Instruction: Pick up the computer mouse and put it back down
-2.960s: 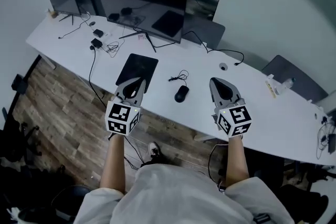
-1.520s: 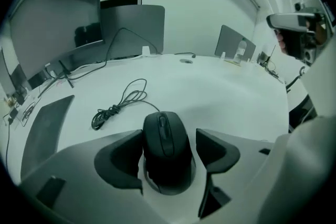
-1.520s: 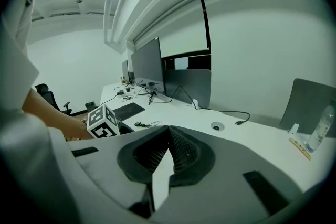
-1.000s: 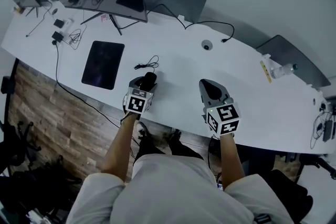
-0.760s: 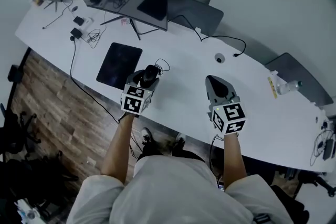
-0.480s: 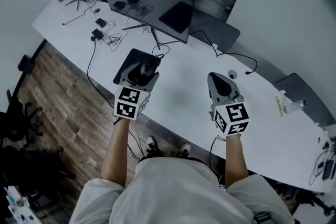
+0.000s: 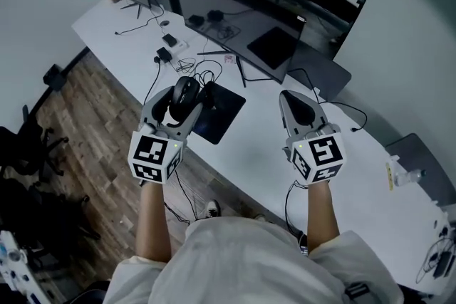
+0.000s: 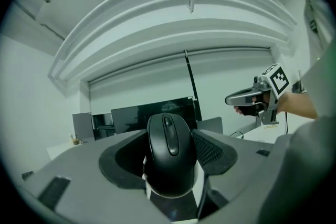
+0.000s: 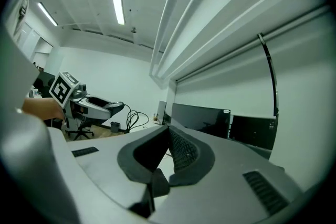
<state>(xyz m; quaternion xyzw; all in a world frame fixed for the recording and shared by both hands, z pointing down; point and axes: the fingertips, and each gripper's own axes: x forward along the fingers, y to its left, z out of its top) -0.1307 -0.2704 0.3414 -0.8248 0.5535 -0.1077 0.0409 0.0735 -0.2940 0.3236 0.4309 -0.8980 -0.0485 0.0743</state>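
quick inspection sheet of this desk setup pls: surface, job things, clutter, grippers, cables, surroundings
surface: long white desk, mostly bare near the person.
job's things: black computer mouse held off the desk in the left gripper; black rectangular mouse pad lying flat on the desk.
clutter: curved dark monitor on its stand; small black adapters beside it.
grippers: left gripper shut on the mouse; right gripper jaws together, nothing between them.
cables: black cables looped by the monitor stand; one more crossing the desk beyond the right gripper.
surroundings: wood-plank floor; black office chair at the left.
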